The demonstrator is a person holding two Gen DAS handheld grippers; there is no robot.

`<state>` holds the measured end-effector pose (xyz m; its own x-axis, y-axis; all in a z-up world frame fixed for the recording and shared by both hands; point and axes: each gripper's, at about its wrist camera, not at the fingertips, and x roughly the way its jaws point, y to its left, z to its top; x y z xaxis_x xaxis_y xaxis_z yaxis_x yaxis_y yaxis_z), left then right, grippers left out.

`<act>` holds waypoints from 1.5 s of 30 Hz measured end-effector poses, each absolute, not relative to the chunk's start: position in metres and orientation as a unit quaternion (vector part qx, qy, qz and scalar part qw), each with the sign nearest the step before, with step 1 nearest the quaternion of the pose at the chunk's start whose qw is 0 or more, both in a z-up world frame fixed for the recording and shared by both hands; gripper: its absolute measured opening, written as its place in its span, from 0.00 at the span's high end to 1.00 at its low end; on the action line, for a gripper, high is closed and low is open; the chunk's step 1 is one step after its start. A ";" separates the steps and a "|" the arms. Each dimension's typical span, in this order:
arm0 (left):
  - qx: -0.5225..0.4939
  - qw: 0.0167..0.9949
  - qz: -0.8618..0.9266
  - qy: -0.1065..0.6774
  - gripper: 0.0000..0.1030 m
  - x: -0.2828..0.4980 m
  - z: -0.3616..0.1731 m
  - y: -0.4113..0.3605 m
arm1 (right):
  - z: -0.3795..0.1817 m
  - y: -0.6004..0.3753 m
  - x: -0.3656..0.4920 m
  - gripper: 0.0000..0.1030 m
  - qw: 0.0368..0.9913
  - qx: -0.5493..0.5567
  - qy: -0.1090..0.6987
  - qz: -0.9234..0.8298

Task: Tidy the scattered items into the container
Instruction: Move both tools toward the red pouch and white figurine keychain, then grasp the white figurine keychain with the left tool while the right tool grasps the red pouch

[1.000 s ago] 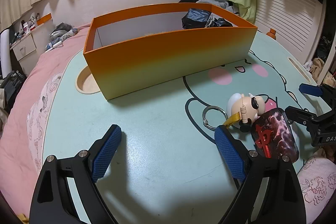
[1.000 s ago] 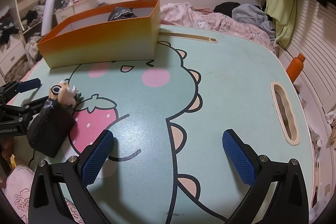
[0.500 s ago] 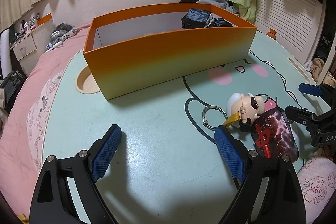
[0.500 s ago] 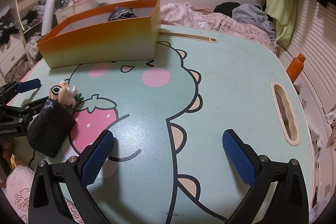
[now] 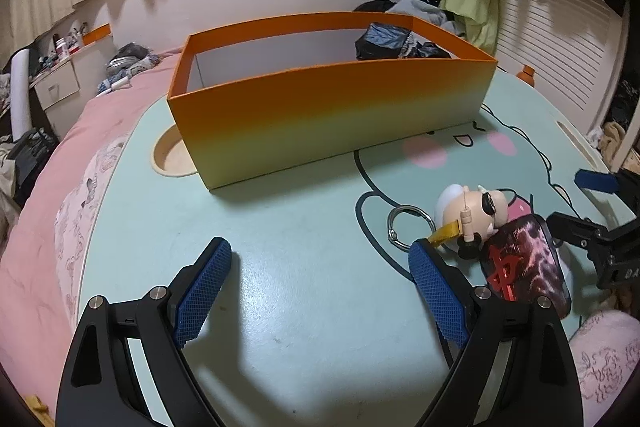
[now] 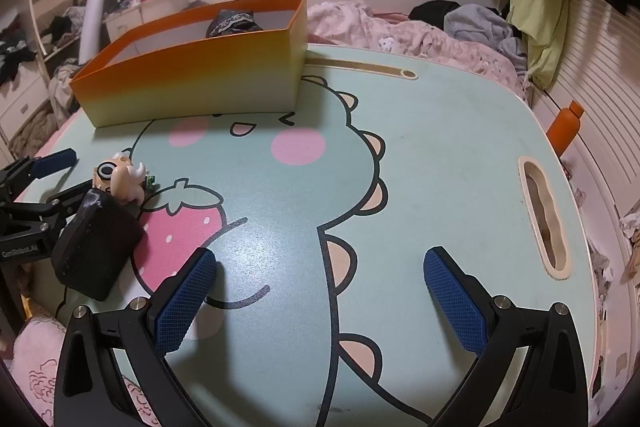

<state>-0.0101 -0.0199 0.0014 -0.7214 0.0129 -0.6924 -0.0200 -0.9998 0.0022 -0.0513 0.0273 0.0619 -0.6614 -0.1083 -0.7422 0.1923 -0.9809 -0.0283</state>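
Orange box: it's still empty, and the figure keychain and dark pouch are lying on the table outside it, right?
Not quite. The orange box is not empty: a dark crumpled item already sits at one end, seen over the rim in both wrist views. The rest holds: the figure keychain and the dark pouch lie on the table outside it.

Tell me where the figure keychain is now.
In the left wrist view the figure keychain lies on the table, right of the left gripper, touching the dark pouch, in front of the orange box.
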 end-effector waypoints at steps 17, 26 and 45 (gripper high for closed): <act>-0.026 -0.023 0.991 -0.125 0.13 0.103 0.106 -0.085 | 0.112 0.005 -0.001 0.00 0.140 0.269 0.058 -0.951; 0.052 0.117 0.958 -0.255 0.13 0.140 0.120 -0.139 | 0.101 -0.083 -0.008 0.01 0.249 0.345 0.180 -0.887; -0.124 0.173 0.970 -0.120 0.13 0.078 0.082 -0.039 | 0.078 0.009 -0.033 0.72 0.183 0.407 -0.020 -0.895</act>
<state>0.0780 -0.0395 0.0819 -0.9092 0.3660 -0.1983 -0.3067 -0.9111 -0.2755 -0.0329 0.0093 0.0779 -0.6023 -0.3437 -0.7205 0.3111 -0.9323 0.1846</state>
